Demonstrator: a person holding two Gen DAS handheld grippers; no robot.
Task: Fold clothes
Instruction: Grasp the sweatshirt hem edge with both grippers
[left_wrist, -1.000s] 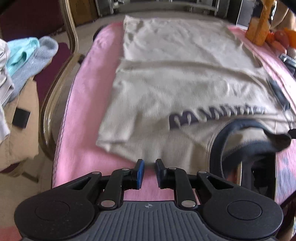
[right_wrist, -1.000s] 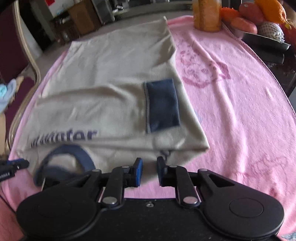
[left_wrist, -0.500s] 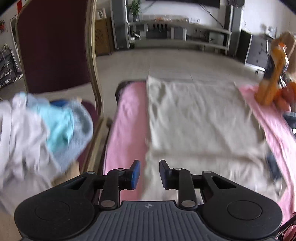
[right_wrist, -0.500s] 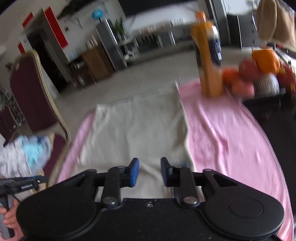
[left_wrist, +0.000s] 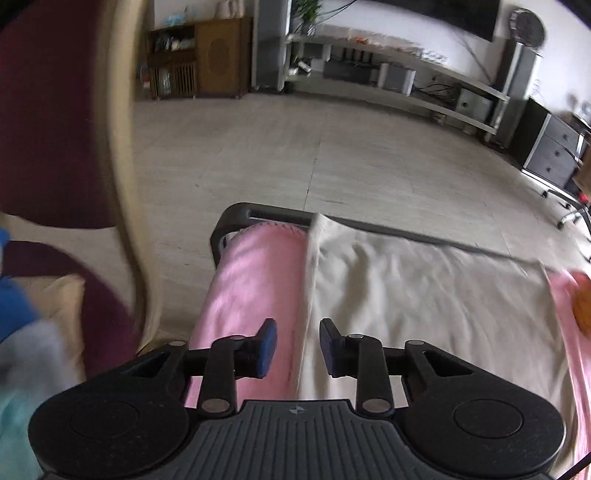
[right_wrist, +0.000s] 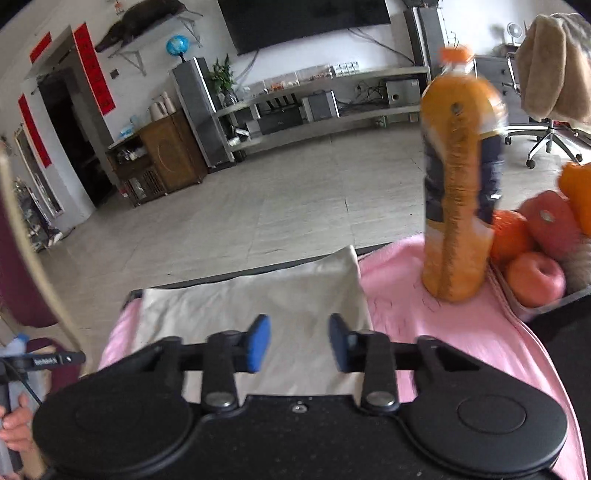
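Note:
A beige garment (left_wrist: 424, 295) lies flat on the pink-covered table (left_wrist: 251, 280), its far hem at the table's far edge. In the left wrist view my left gripper (left_wrist: 297, 345) is open above the garment's left edge, nothing between its blue pads. In the right wrist view the same beige garment (right_wrist: 258, 299) spreads under my right gripper (right_wrist: 298, 343), which is open and empty over the cloth's right half. The garment's near part is hidden under both grippers.
An orange drink bottle (right_wrist: 458, 192) stands on the pink cloth at the right, beside a tray of fruit (right_wrist: 535, 273). A maroon chair (left_wrist: 55, 129) with piled clothes (left_wrist: 22, 332) stands left of the table. A hand (right_wrist: 14, 424) holds the other gripper's handle at lower left.
Both grippers have moved forward along the garment from its near collar end toward the far hem and tilted up. Their jaws have widened from nearly closed to open.

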